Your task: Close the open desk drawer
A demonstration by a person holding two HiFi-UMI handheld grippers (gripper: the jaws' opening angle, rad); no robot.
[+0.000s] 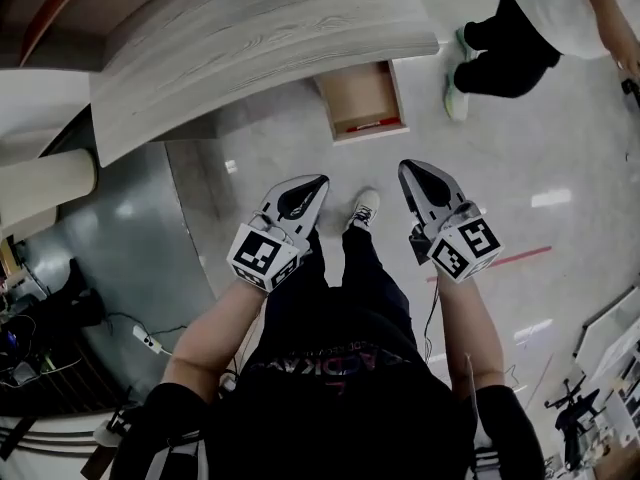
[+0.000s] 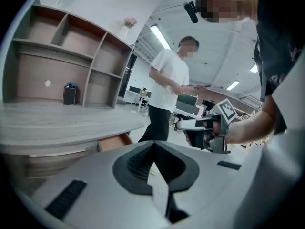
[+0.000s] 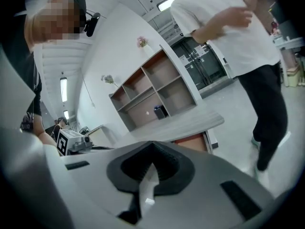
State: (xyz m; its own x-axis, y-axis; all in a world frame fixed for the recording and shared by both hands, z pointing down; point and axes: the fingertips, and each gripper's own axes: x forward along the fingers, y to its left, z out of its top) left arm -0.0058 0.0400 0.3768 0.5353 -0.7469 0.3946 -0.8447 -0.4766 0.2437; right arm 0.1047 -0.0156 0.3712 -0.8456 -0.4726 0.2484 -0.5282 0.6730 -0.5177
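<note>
Well beyond the fingers (image 1: pixel 296 200), drawer (image 1: pixel 360 93)

I see the drawer (image 1: pixel 362 98) pulled well out from under the pale grey wood-grain desk (image 1: pixel 250 38), near the desk's right end in the head view. It is a shallow box, light brown inside with pale walls, sitting level with its open side up. A thin red thing (image 1: pixel 372 125) lies along its front wall; I can't make out what it is.
</note>
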